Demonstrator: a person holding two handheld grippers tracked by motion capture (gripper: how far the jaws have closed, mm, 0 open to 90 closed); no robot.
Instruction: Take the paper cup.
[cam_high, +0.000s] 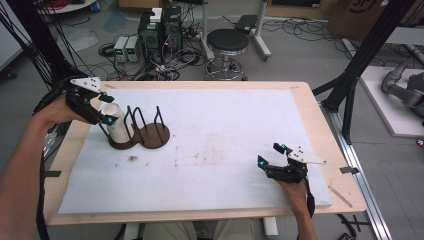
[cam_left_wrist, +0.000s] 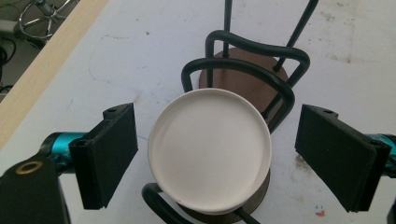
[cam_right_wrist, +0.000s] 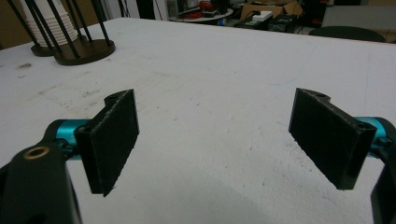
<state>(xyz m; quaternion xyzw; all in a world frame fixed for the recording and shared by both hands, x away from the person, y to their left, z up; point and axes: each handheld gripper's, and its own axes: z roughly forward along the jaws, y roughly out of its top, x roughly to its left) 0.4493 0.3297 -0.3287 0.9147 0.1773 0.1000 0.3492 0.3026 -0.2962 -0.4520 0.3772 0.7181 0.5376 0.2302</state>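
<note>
The left gripper (cam_high: 102, 107) hovers at the table's far left corner, its jaws spread on either side of a stack of white paper cups (cam_high: 118, 126) without touching it; in the left gripper view the round, smooth cup bottom (cam_left_wrist: 210, 151) sits midway between the two ribbed black pads (cam_left_wrist: 112, 154), a clear gap on each side. The cups stand upside down inside the left ring of a holder (cam_high: 145, 134), a pair of joined brown round bases with bent black wire uprights. The right ring holds nothing. Well apart, near the front right edge of the matte, scuffed white mat (cam_high: 215, 150), the right gripper (cam_high: 272, 155) rests with jaws spread, nothing between them.
</note>
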